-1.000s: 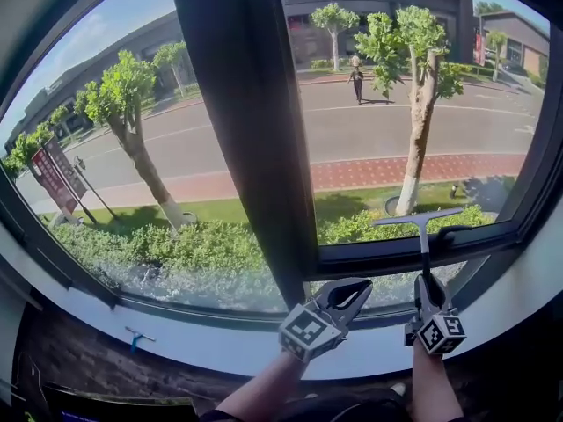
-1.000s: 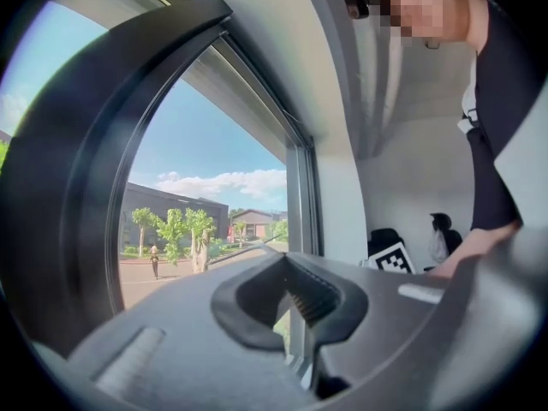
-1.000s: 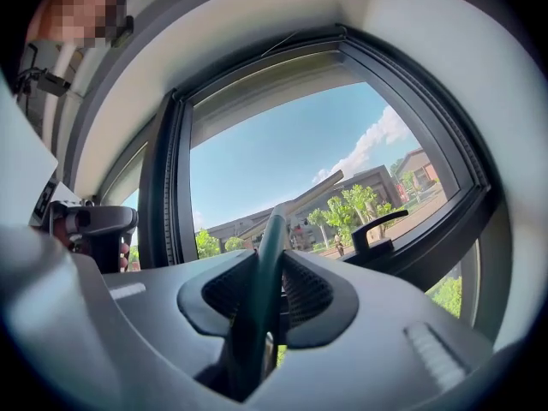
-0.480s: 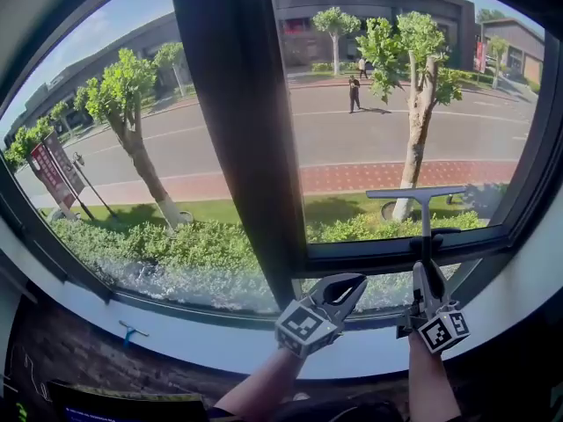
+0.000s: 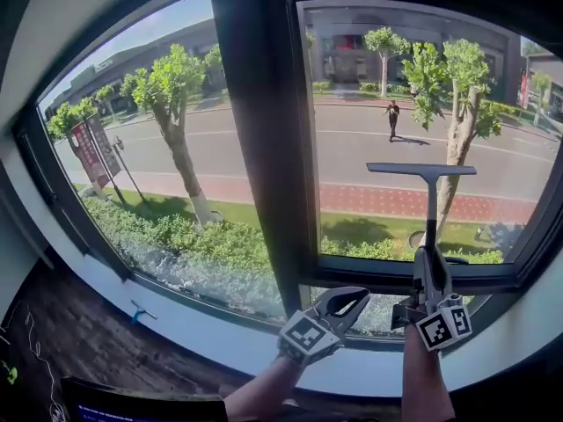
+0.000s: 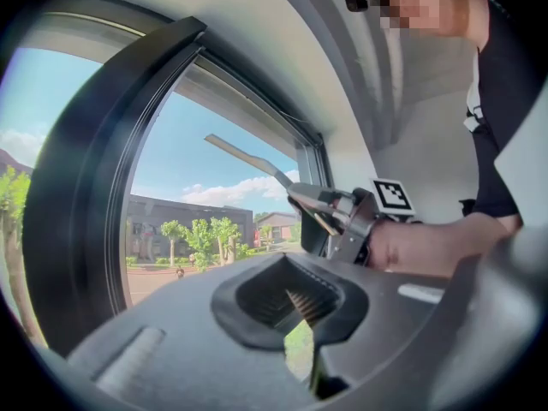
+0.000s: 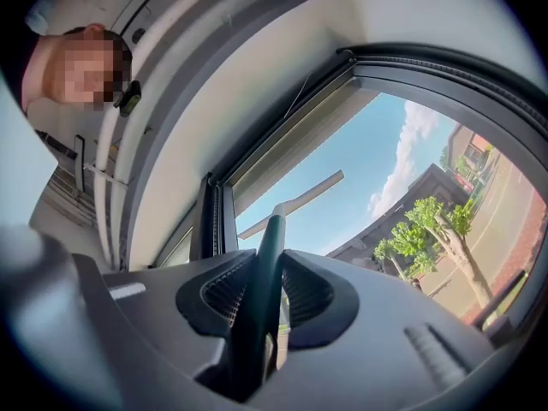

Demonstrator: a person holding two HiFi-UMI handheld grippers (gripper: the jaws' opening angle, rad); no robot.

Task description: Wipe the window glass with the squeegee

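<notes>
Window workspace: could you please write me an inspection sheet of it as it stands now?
Surface: white sill under two panes, with a dark post between them.
Job's things: squeegee upright, blade on top, in front of the right pane; contact with the glass cannot be told.
Clutter: small blue item on the sill, far left.
Grippers: right tongs shut on the squeegee's handle; left tongs together, nothing between them, low beside the right.
Cables: thin wires over the dark floor, lower left.
Surroundings: street, trees and a pedestrian outside.
</notes>
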